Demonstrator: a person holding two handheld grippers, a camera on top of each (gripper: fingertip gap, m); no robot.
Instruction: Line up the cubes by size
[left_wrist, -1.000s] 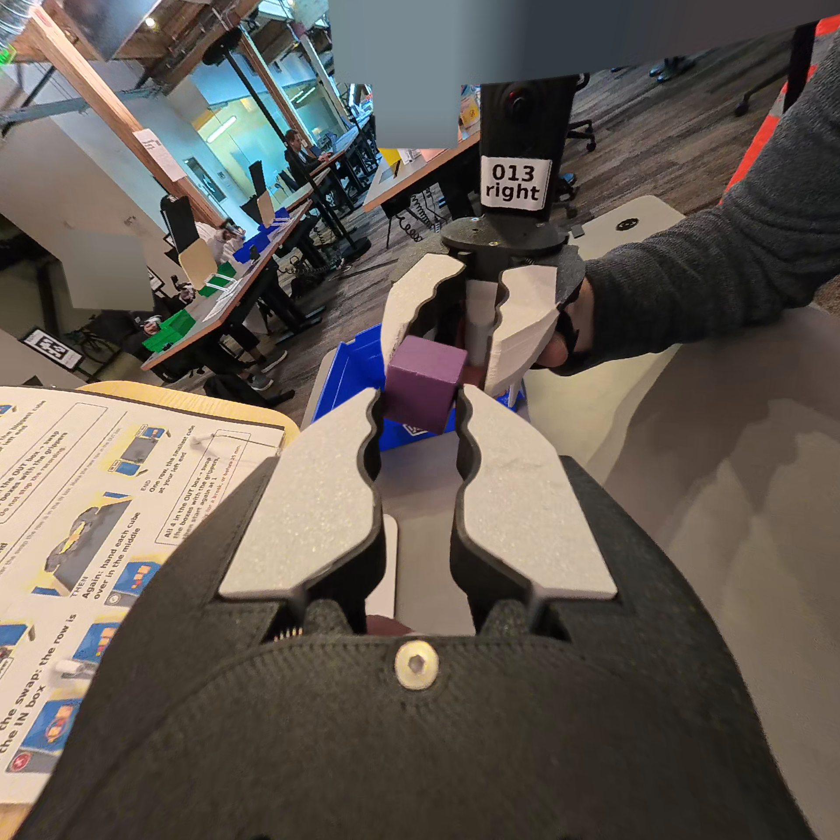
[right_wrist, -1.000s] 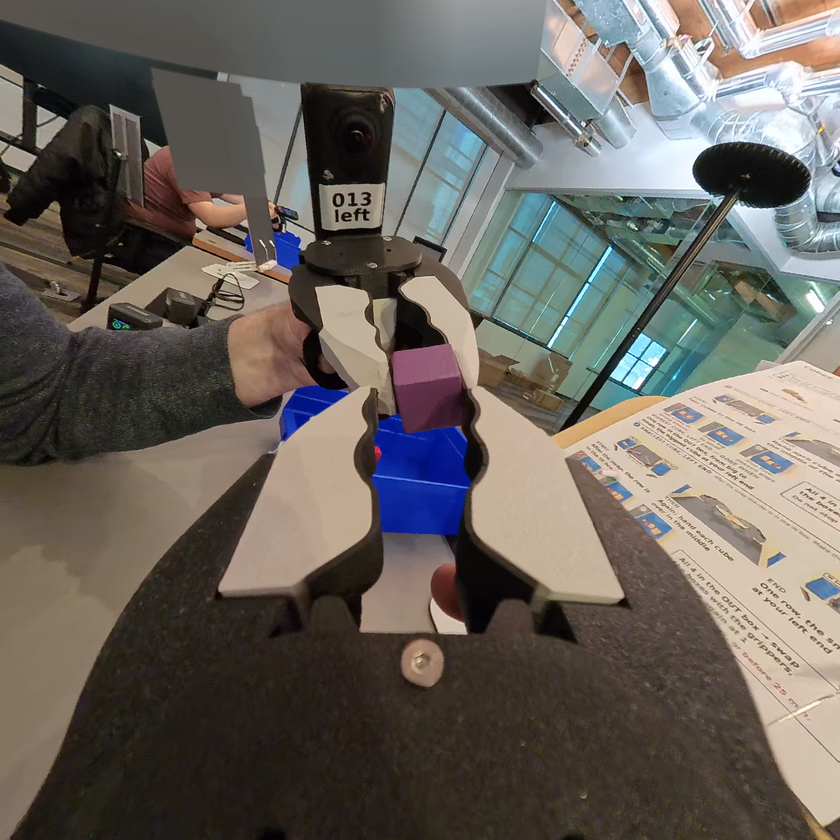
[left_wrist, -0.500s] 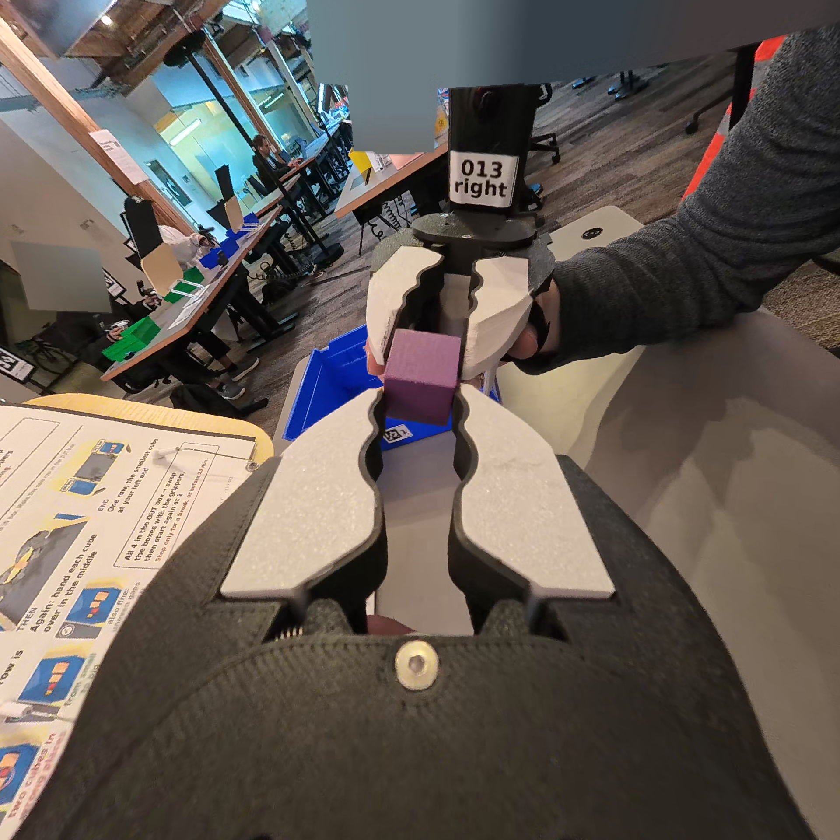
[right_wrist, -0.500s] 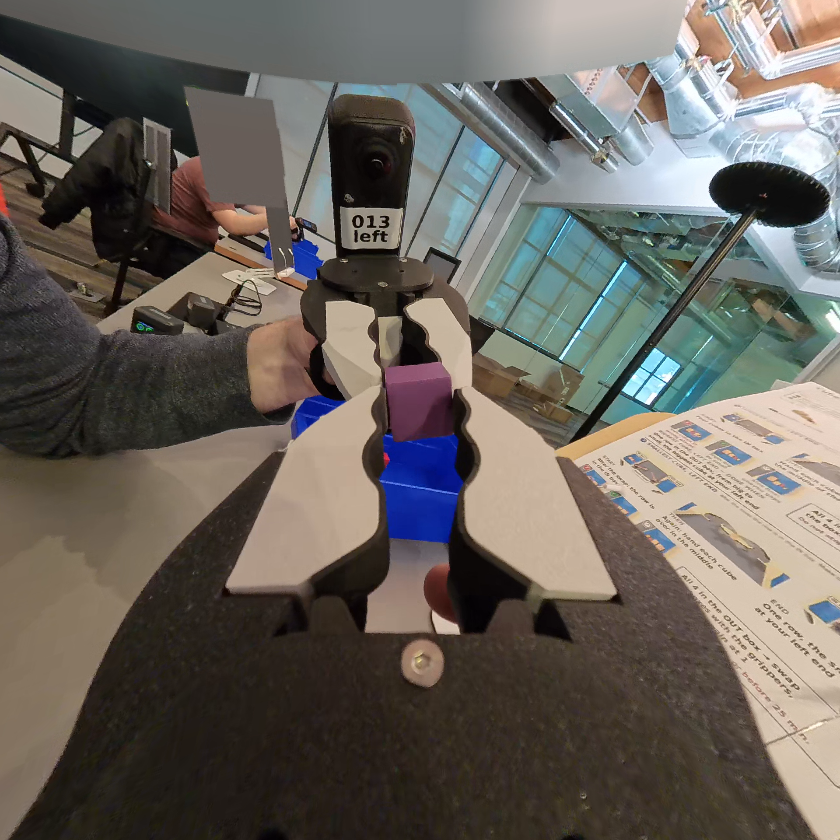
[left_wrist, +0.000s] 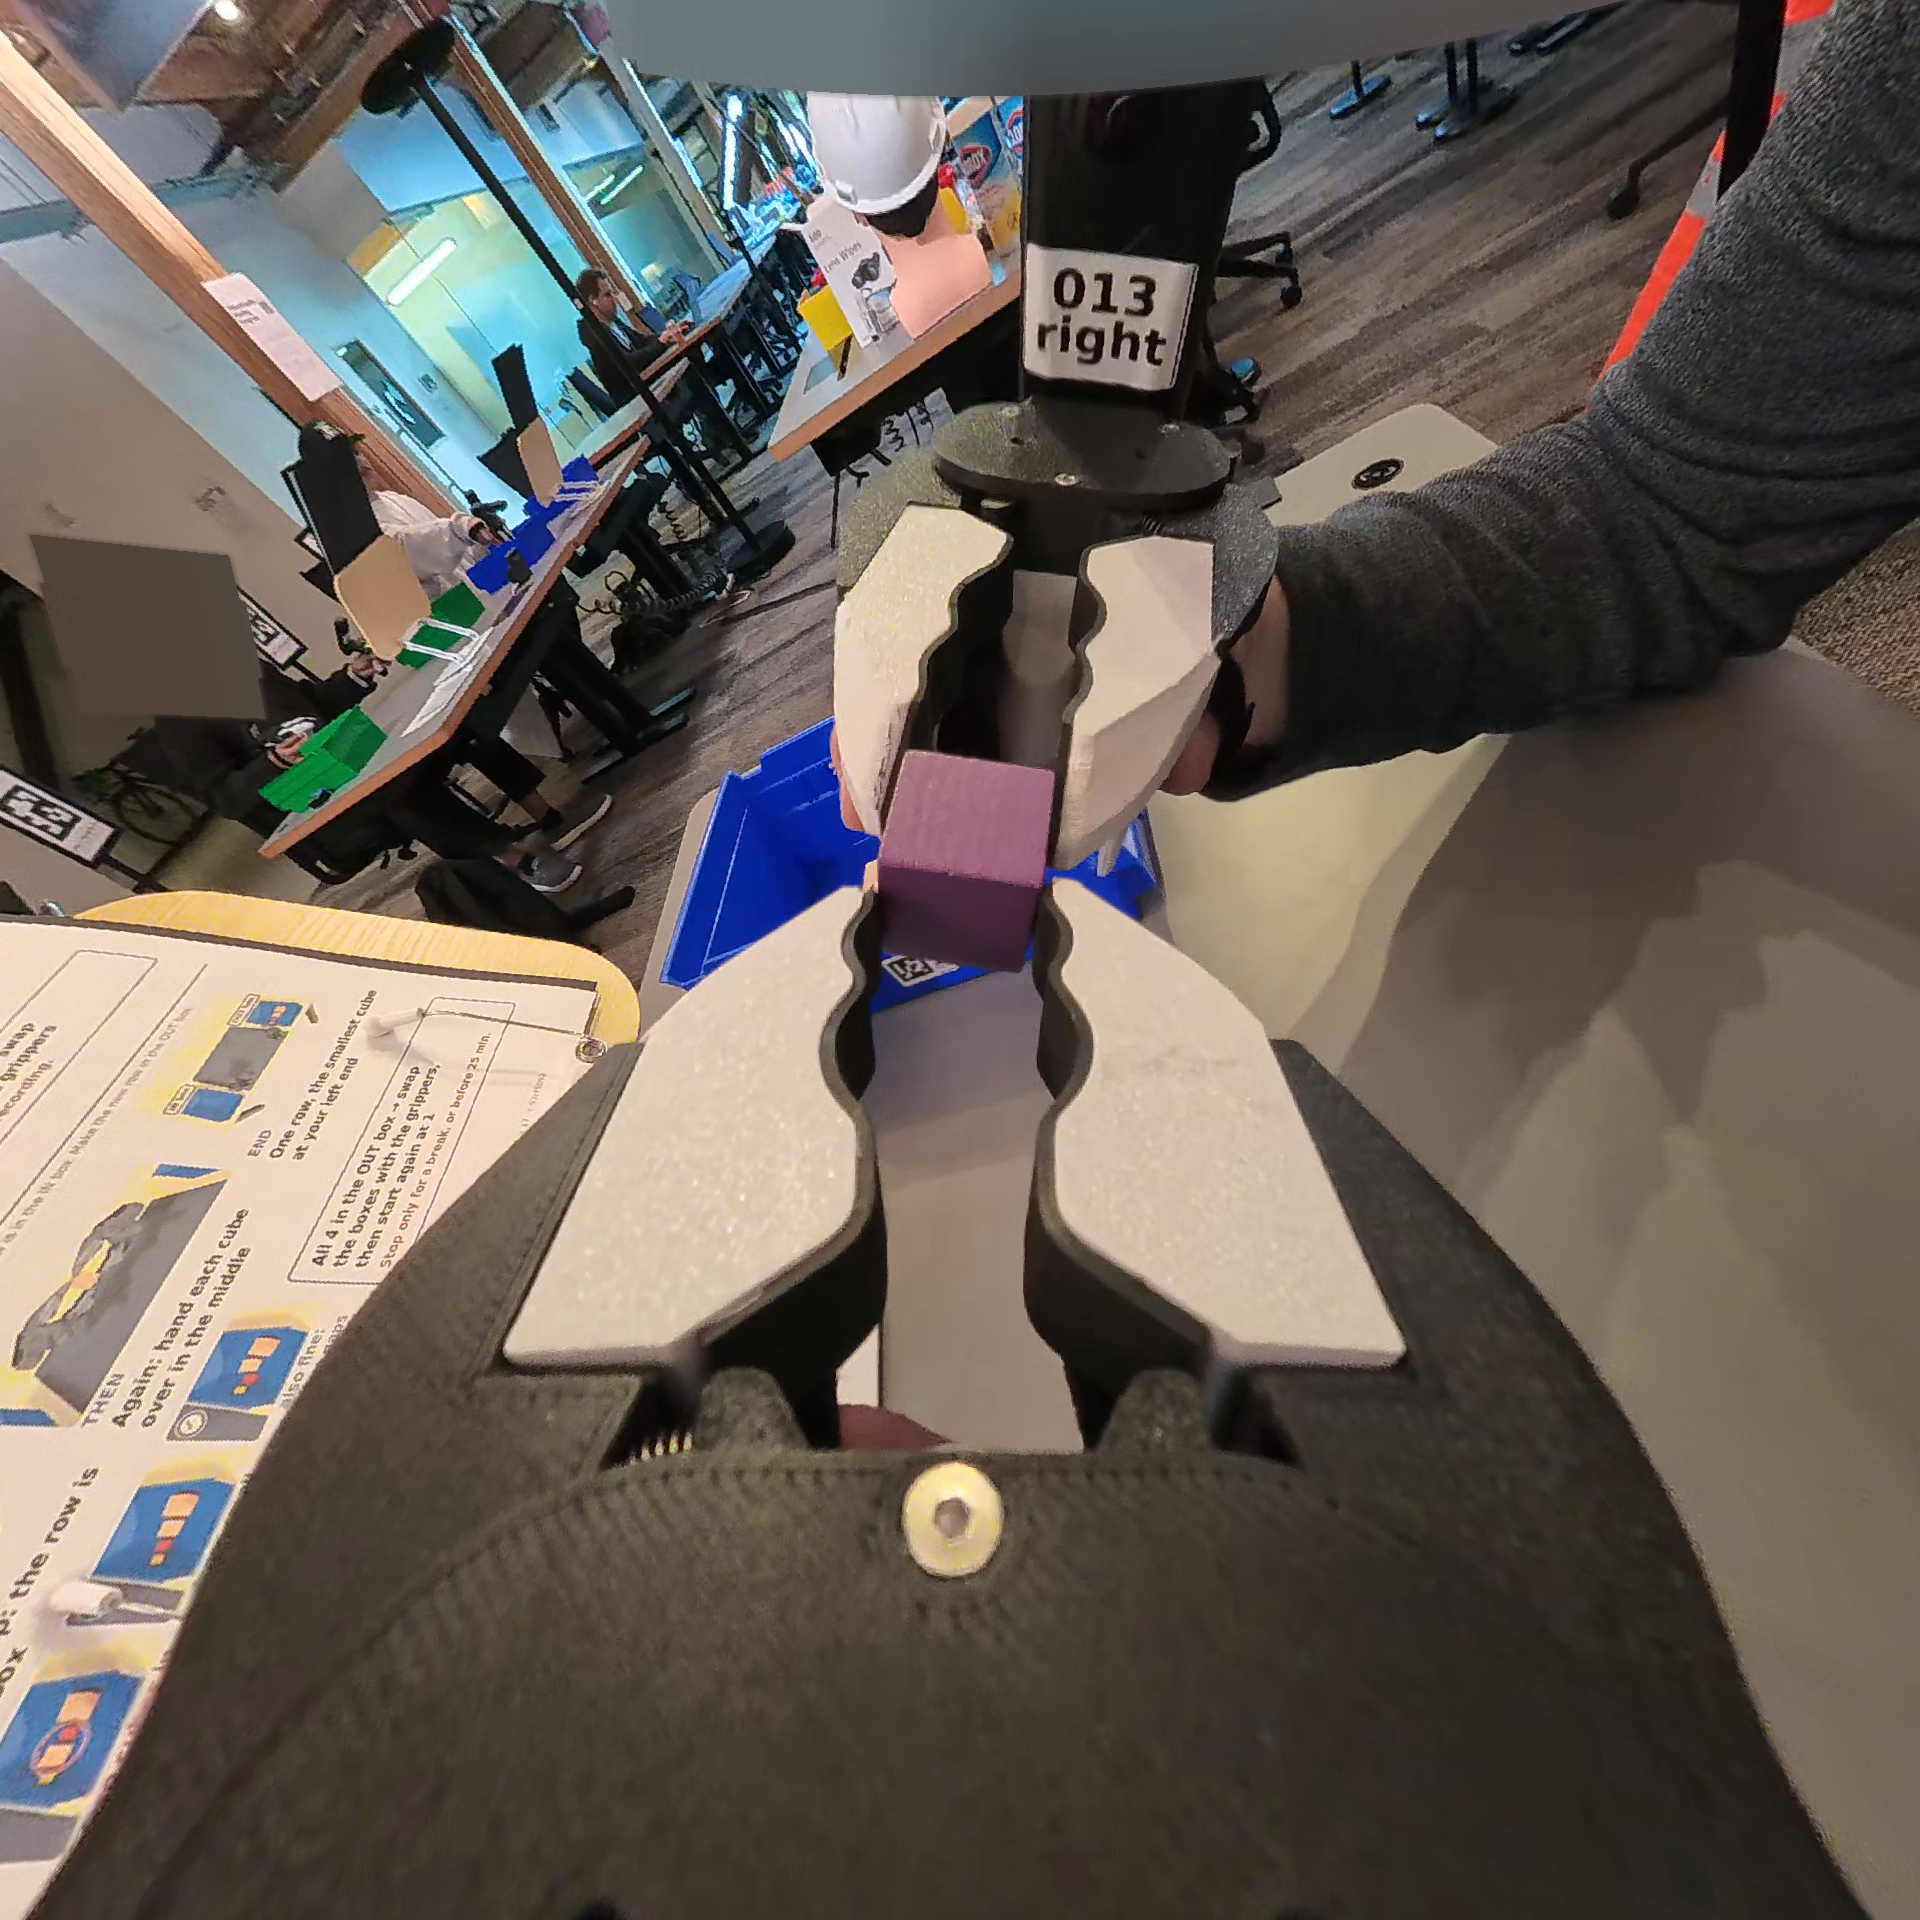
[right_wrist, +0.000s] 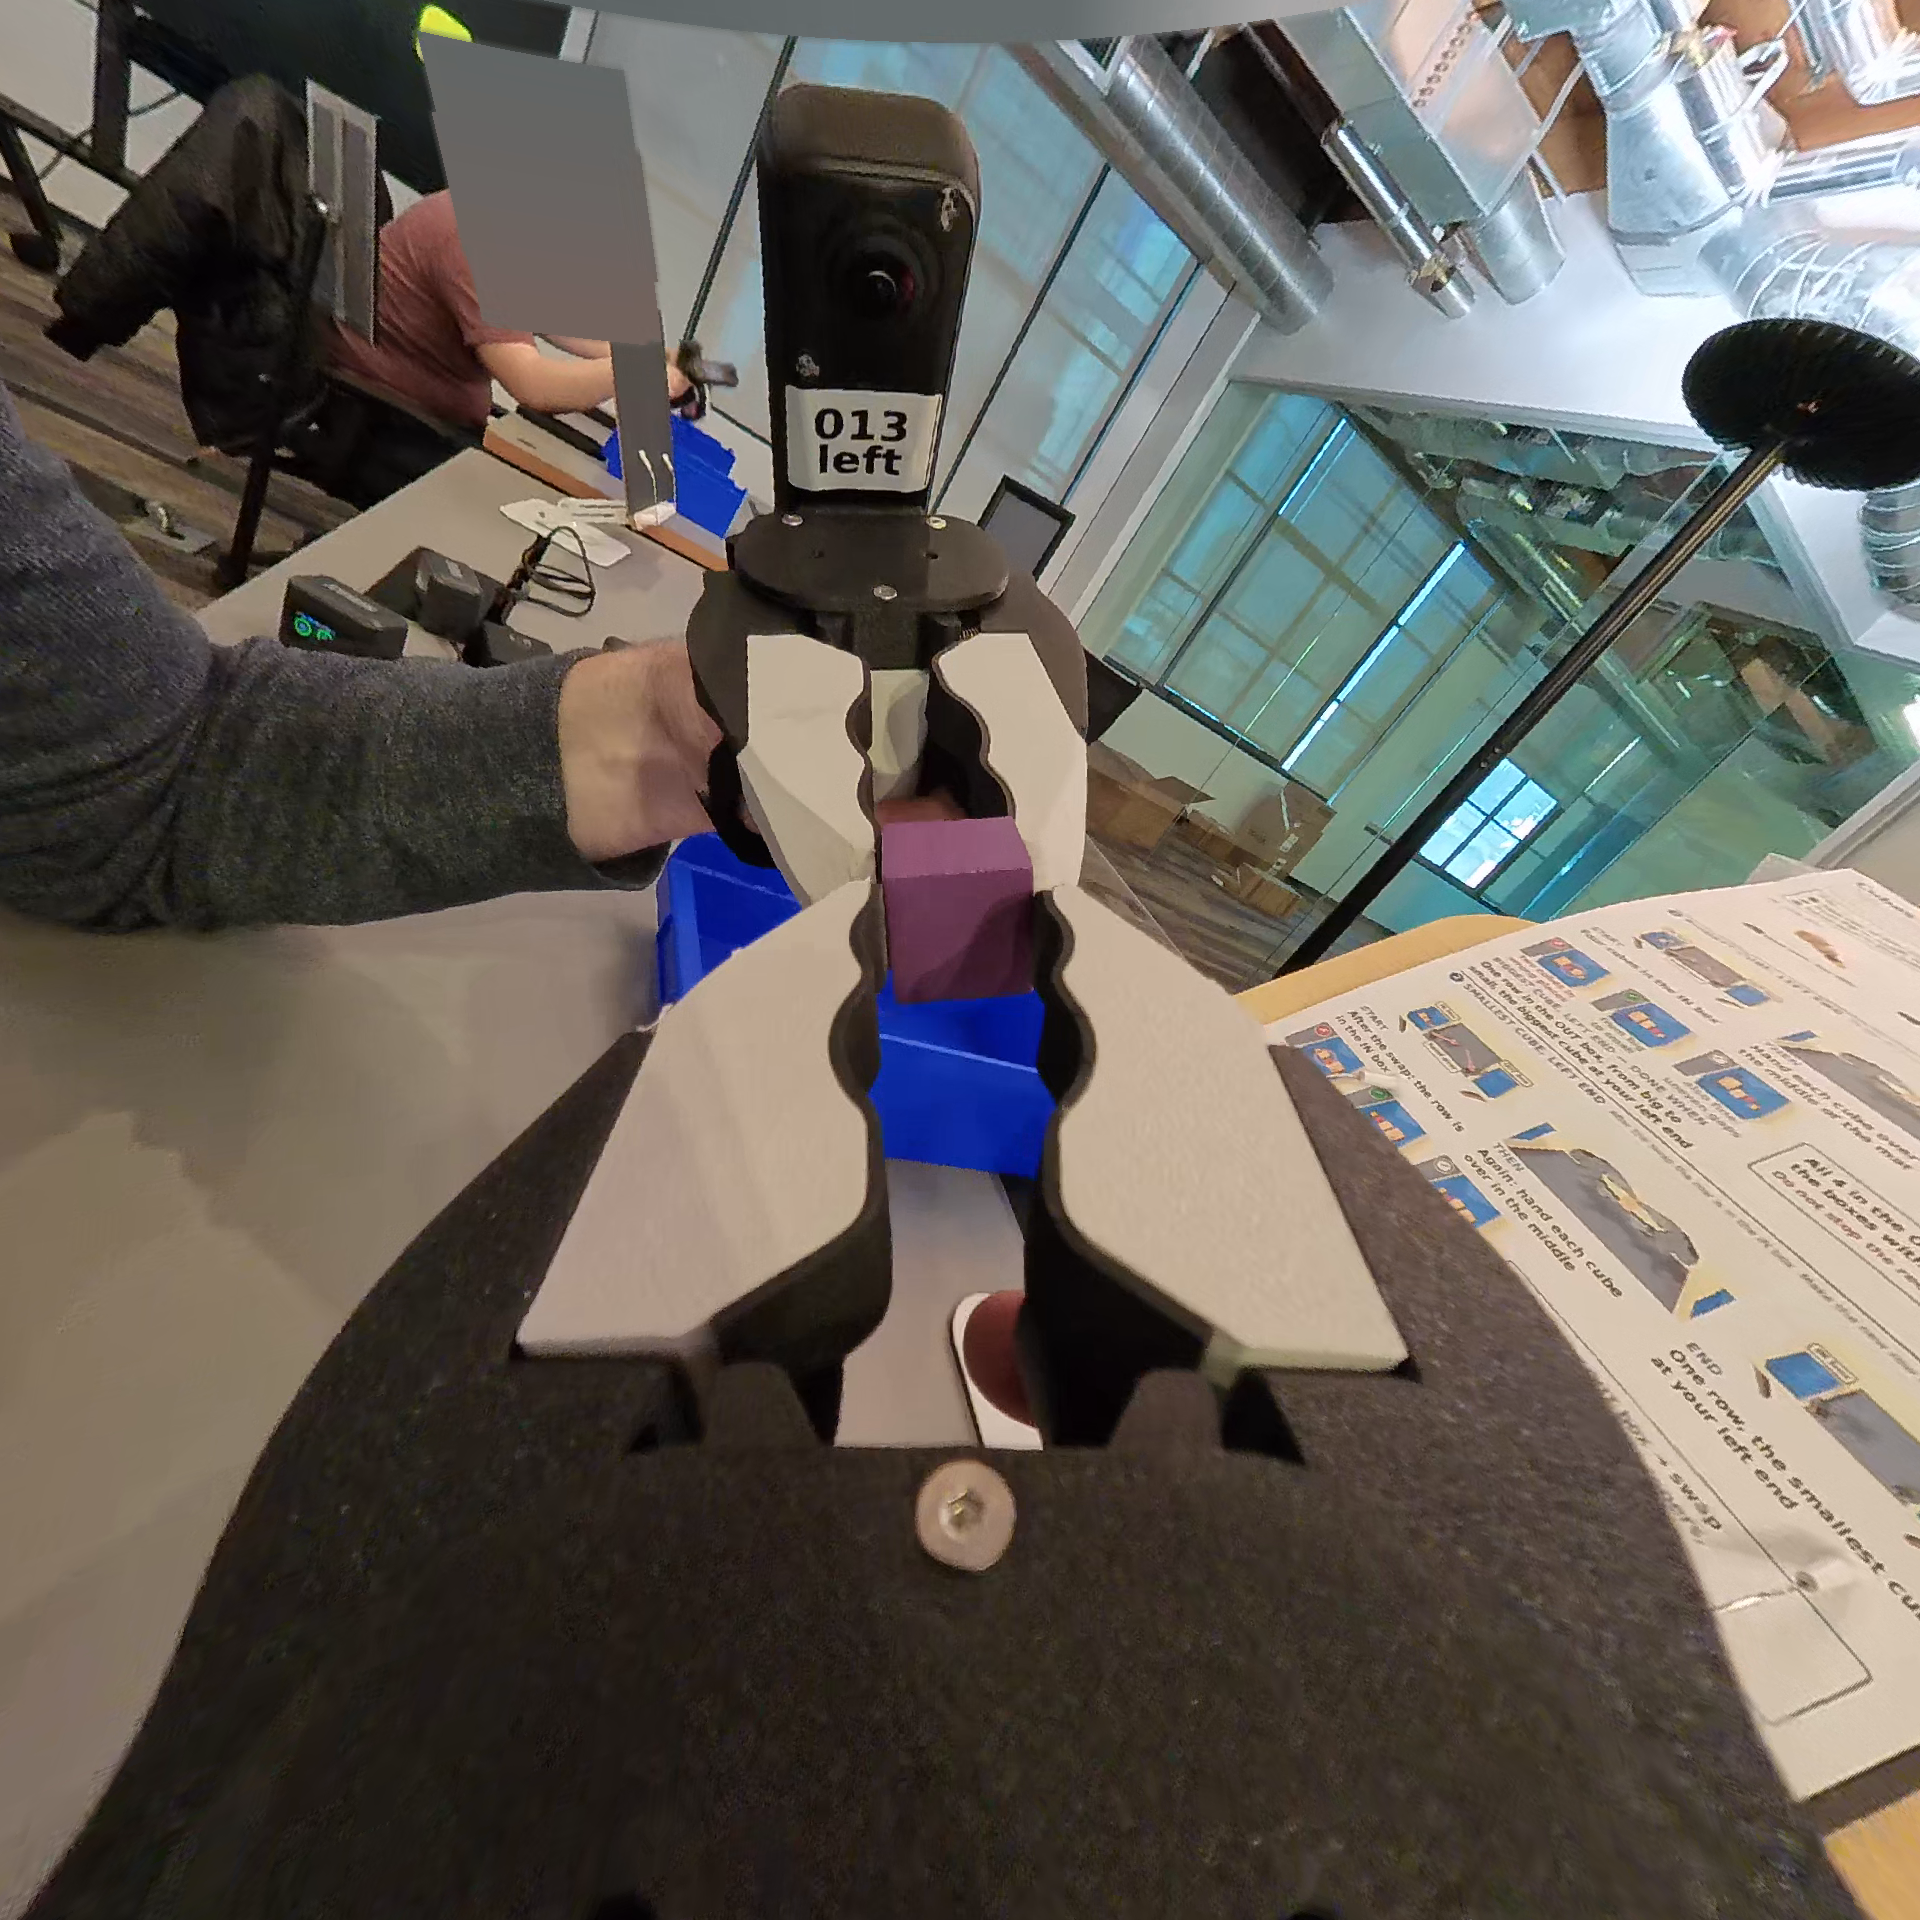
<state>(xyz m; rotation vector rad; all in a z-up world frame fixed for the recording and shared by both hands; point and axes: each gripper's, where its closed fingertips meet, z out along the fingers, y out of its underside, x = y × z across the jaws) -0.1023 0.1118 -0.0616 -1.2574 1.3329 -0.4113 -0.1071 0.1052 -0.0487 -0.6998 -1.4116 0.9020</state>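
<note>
While both grippers face each other tip to tip above the blue bin (left_wrist: 748, 883), the purple cube (left_wrist: 961, 873) sits between them. Left gripper (left_wrist: 954, 914) and right gripper (right_wrist: 956, 930) each clamp opposite halves, jaws partly closed; handover pending.

An open-plan office used as a lab: rows of long desks (left_wrist: 582, 582) with seated people on the far left, exposed metal ducts (right_wrist: 1621, 135) overhead, glass partition walls (right_wrist: 1403, 623) on the far right, and wood-pattern flooring (left_wrist: 1455, 260).
</note>
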